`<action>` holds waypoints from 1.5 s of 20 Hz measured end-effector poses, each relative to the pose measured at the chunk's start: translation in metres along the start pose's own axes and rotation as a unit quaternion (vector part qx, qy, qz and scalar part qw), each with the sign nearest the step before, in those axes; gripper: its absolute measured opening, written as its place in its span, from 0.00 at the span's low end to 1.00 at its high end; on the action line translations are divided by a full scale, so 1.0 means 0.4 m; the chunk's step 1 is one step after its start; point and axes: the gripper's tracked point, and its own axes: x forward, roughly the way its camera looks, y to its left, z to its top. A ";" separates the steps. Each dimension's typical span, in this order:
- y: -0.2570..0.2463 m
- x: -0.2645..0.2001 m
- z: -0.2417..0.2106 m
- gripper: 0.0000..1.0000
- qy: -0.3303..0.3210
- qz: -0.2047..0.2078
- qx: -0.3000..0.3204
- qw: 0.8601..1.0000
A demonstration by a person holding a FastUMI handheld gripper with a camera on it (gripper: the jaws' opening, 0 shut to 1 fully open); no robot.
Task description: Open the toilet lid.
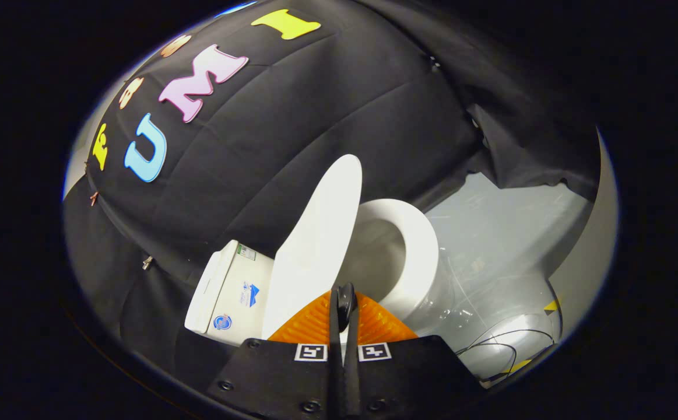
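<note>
Gripper (343, 303) sits low in front of the toilet, fingers (315, 324) pressed together with only a thin slit between them; they appear clenched, and whether the lid edge is pinched in that slit cannot be told. Toilet lid (315, 245) is raised, standing up at a tilt, its lower edge right at the fingertips. Seat ring (417, 242) lies just beyond the lid, down on the bowl (379, 256); the bowl's inside is white, contents cannot be made out. Tank (231, 291) is on the other side of the lid from the seat, against the black cloth wall (292, 134). Tank face carries three stickers (249, 294): a small one near the top with green in it, a blue one mid-face, a round blue one lower down; text too small to read. Pale shiny floor (502, 233) lies past the bowl, with thin dark cables (490, 347) looped on it and yellow tape marks (550, 305) nearby.
</note>
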 end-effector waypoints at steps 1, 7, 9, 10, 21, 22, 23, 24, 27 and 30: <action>0.024 -0.013 0.010 0.05 -0.007 0.007 -0.007 1.000; 0.253 -0.055 0.050 0.05 -0.031 0.062 -0.072 0.995; 0.312 -0.061 0.052 0.05 -0.040 0.068 -0.112 0.991; 0.339 -0.063 0.053 0.05 -0.047 0.071 -0.129 0.988; 0.526 -0.074 0.029 0.05 -0.069 0.087 -0.270 0.956; 0.541 -0.074 0.026 0.05 -0.069 0.086 -0.280 0.954; 0.561 -0.074 0.021 0.05 -0.069 0.086 -0.291 0.950; 0.586 -0.075 0.017 0.05 -0.069 0.092 -0.298 0.948; 0.649 -0.071 0.001 0.05 -0.065 0.109 -0.307 0.943; 0.711 -0.066 -0.021 0.05 -0.065 0.124 -0.322 0.936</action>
